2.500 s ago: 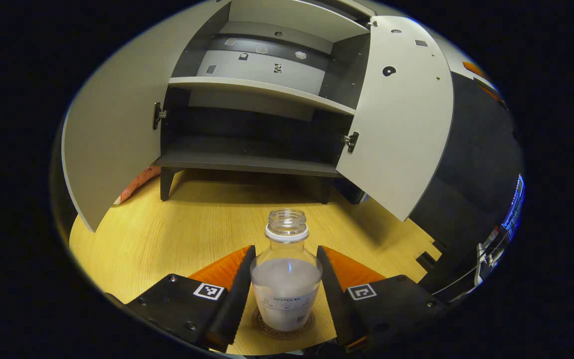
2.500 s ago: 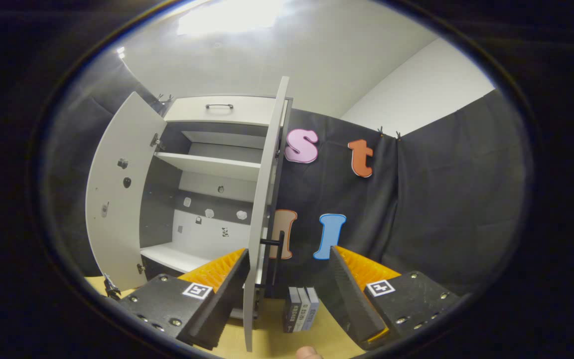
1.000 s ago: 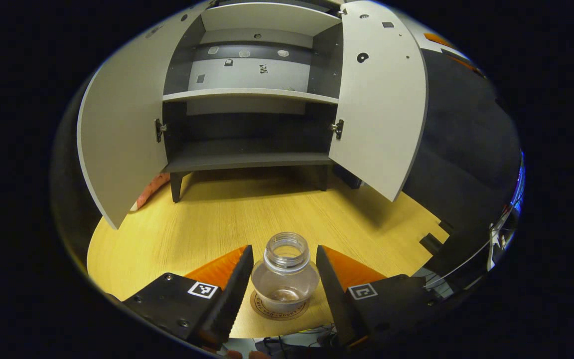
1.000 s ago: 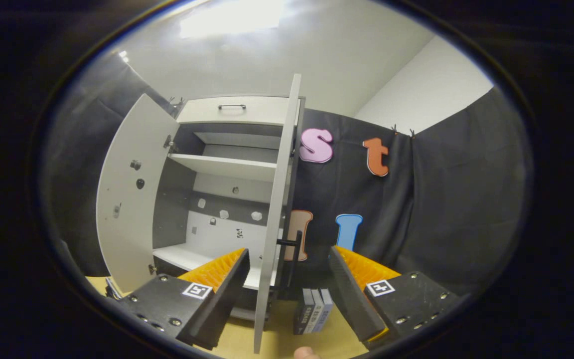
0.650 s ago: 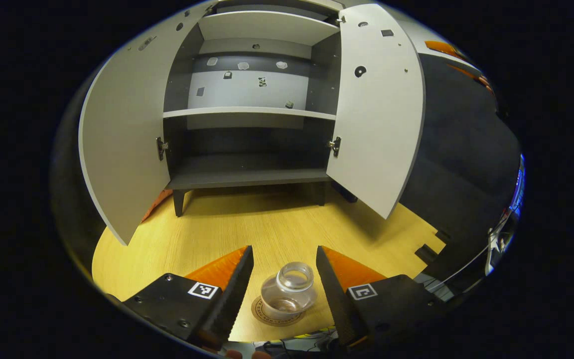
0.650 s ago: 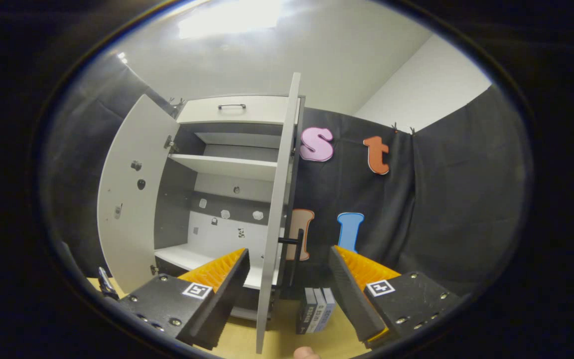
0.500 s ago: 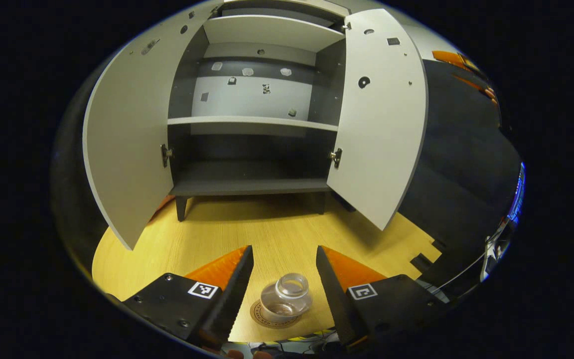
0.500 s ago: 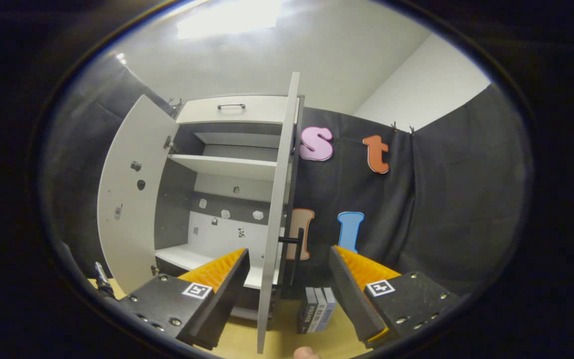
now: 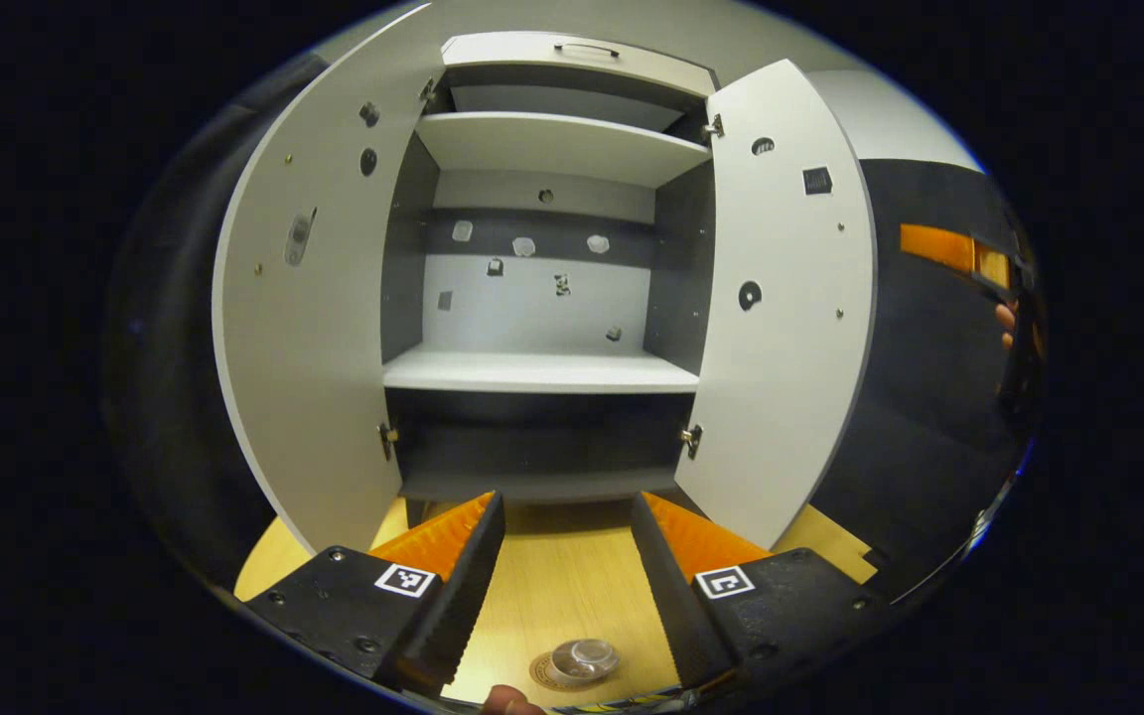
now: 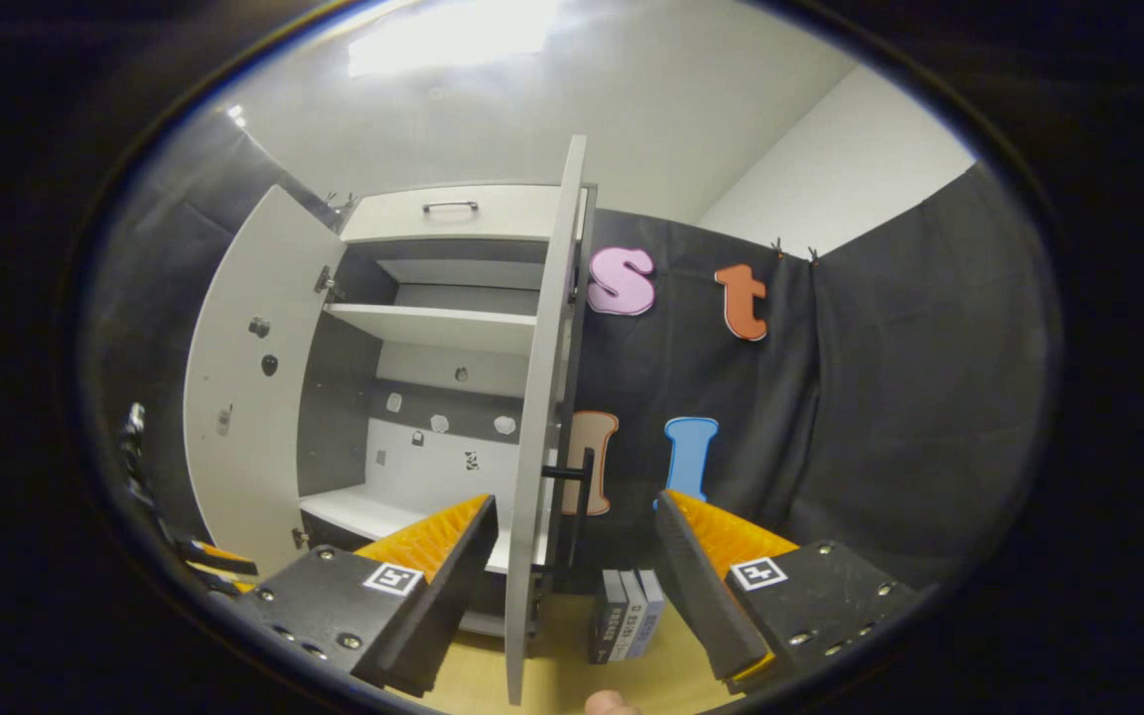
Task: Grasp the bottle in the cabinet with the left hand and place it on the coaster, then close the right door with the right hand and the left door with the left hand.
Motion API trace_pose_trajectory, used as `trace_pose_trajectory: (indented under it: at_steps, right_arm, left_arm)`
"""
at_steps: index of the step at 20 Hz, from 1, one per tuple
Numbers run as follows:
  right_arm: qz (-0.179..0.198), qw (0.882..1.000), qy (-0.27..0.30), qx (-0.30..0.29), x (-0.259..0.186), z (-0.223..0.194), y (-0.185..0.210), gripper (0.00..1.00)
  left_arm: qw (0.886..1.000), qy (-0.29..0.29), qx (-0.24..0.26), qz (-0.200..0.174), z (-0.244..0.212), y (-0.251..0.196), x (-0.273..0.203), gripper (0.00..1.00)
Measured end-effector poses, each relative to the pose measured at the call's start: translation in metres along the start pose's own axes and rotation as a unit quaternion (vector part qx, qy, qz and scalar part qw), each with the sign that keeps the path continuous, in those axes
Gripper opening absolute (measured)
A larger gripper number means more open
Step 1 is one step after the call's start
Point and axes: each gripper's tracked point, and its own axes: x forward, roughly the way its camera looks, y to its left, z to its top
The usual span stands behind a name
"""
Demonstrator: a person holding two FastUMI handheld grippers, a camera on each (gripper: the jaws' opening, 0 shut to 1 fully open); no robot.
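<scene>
The clear, capless bottle (image 9: 582, 655) stands on the round coaster (image 9: 544, 675) on the wooden table, low in the left gripper view. My left gripper (image 9: 565, 502) is open, raised above the bottle and apart from it, facing the open cabinet (image 9: 542, 369). The left door (image 9: 314, 328) and the right door (image 9: 781, 328) both stand wide. In the right gripper view my right gripper (image 10: 572, 506) is open, with the right door (image 10: 540, 427) edge-on in front of it and its black handle (image 10: 577, 516) just beyond the fingers. The left door (image 10: 239, 387) swings out at the left.
A few upright books (image 10: 627, 628) stand on the table right of the cabinet. The cabinet's shelves are bare, and a drawer (image 10: 453, 212) tops it. The other gripper (image 9: 969, 260) and a hand (image 9: 1005, 323) sit at the far right of the left gripper view.
My left gripper has lifted and tilted up away from the bottle, which stays on the coaster. The right gripper has shifted only slightly by the right door.
</scene>
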Motion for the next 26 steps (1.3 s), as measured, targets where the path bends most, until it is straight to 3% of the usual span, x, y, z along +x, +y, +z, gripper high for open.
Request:
trace_pose_trajectory:
  at_steps: [5,14,20,25,26]
  right_arm:
    - [-0.025,1.000,0.004,-0.004,0.009,-0.006,-0.010,0.97]
    - [-0.068,0.997,0.029,-0.003,0.029,-0.027,-0.030,0.97]
    - [-0.061,0.997,0.036,-0.006,0.037,-0.030,-0.022,0.93]
    - [-0.049,0.998,0.040,-0.003,0.038,-0.030,-0.014,0.95]
    - [-0.049,0.998,0.039,-0.004,0.038,-0.030,-0.012,0.95]
  left_arm:
    - [0.998,-0.053,0.001,0.022,0.067,0.007,-0.008,0.97]
    - [0.991,-0.103,-0.019,0.080,0.111,0.054,-0.028,0.97]
    - [0.989,-0.094,-0.025,0.115,0.102,0.087,-0.031,0.97]
    - [0.987,-0.101,-0.035,0.124,0.106,0.103,-0.033,0.94]
    - [0.986,-0.104,-0.037,0.125,0.108,0.106,-0.033,0.97]
